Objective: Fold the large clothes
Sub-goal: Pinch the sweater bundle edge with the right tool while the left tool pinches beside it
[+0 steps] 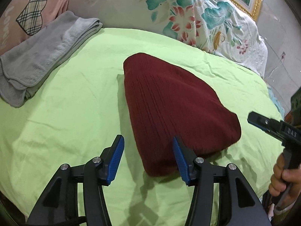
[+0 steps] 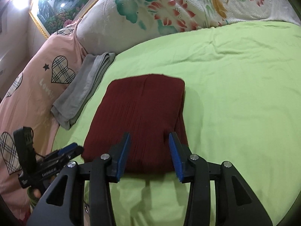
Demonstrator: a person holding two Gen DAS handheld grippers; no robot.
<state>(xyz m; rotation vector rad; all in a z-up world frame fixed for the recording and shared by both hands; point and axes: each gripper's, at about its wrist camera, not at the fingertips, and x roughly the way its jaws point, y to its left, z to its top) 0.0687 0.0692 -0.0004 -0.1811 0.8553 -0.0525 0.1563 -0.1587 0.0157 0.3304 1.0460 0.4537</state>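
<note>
Item: dark red knit garment (image 2: 139, 116). Lies folded into a compact, thick rectangle on the green sheet (image 2: 235, 94), near the middle of the bed. Edges look fairly square; the top layer is smooth, with fine ribbing running lengthwise. No sleeve or loose flap shows outside the bundle in either view

Item: left gripper (image 1: 148, 158). Jaws stand apart, nothing between the blue pads; hovers above the near left corner of the garment, apparently clear of the cloth

Item: right gripper (image 2: 149, 154). Jaws stand apart, empty; held over the near edge of the garment. Contact with the cloth cannot be told for certain, though no fabric is pinched. A hand (image 1: 284, 177) holds its handle, seen in the left wrist view

Item: grey towel (image 1: 43, 56). Already folded, set aside beside the pink pillow (image 2: 37, 86), well apart from the red garment

Item: floral pillow (image 1: 188, 15), at the head of the bed

Status, as judged: folding of the red garment appears complete and both grippers have let go. What is left, if anything, is placing it with the grey towel or taking up a further garment; none is in view
</note>
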